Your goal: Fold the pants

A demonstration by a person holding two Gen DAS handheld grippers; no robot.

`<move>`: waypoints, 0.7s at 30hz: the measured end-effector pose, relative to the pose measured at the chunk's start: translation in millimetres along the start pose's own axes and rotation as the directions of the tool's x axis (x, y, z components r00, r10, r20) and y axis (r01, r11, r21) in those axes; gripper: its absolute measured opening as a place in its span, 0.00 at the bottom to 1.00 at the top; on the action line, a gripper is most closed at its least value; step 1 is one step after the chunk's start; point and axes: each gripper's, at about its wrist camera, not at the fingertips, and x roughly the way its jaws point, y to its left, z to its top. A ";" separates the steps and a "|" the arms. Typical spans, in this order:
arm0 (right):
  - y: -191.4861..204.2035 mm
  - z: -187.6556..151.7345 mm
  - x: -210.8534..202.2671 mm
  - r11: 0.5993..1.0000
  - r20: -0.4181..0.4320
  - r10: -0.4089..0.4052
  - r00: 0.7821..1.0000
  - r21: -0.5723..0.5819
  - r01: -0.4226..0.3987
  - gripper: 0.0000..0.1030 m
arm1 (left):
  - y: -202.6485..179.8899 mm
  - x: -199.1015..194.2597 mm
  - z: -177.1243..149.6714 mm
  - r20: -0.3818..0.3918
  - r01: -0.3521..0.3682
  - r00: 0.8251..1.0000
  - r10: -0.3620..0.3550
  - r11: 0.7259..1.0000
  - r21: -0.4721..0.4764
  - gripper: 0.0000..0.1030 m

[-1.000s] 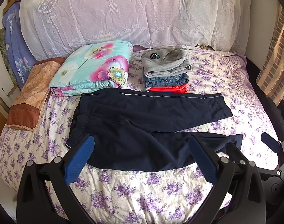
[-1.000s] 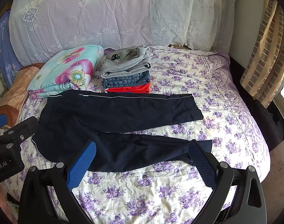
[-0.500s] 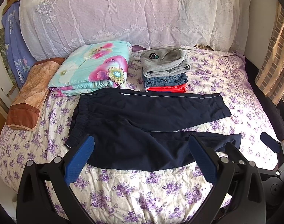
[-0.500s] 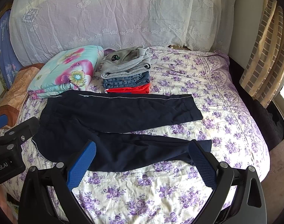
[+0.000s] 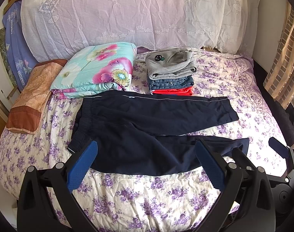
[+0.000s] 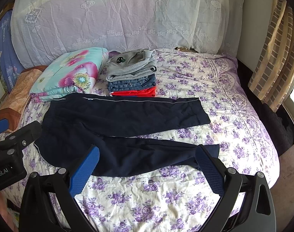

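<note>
Dark navy pants (image 5: 147,127) lie spread flat on the floral bed, waistband at the left, both legs pointing right and slightly apart; they also show in the right wrist view (image 6: 123,133). My left gripper (image 5: 145,164) is open and empty, held above the near edge of the pants. My right gripper (image 6: 147,166) is open and empty, held above the near leg. The right gripper's tip (image 5: 278,148) shows at the right edge of the left wrist view. The left gripper's body (image 6: 13,147) shows at the left of the right wrist view.
A folded floral quilt (image 5: 96,71) and a stack of folded clothes (image 5: 171,71) lie just behind the pants. A brown pillow (image 5: 29,98) sits at the left. A lace-covered headboard (image 5: 139,13) is behind, a curtain (image 6: 274,58) at the right. The bedspread (image 5: 147,197) extends nearer.
Both grippers have crept slightly forward and up over the bed; the pants have not moved.
</note>
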 end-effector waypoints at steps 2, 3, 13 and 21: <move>0.0 -0.3 0.0 1.000 0.001 0.000 1.000 0.000 0.000 0.97 | 0.2 0.0 0.0 0.001 0.001 1.000 -0.001 1.000 -0.001 0.96; 0.0 -0.4 0.0 1.000 0.001 0.000 1.000 0.000 0.000 0.97 | -0.3 0.2 0.1 0.001 0.001 1.000 -0.001 1.000 0.000 0.96; -0.4 -0.9 -0.4 1.000 0.002 0.000 1.000 -0.001 0.000 0.97 | 0.5 0.0 -0.1 0.000 0.002 1.000 -0.002 1.000 -0.002 0.95; 1.0 -1.1 -0.3 1.000 0.002 0.001 1.000 -0.001 -0.001 0.97 | 0.4 0.2 -0.3 0.000 0.003 1.000 -0.003 1.000 -0.003 0.96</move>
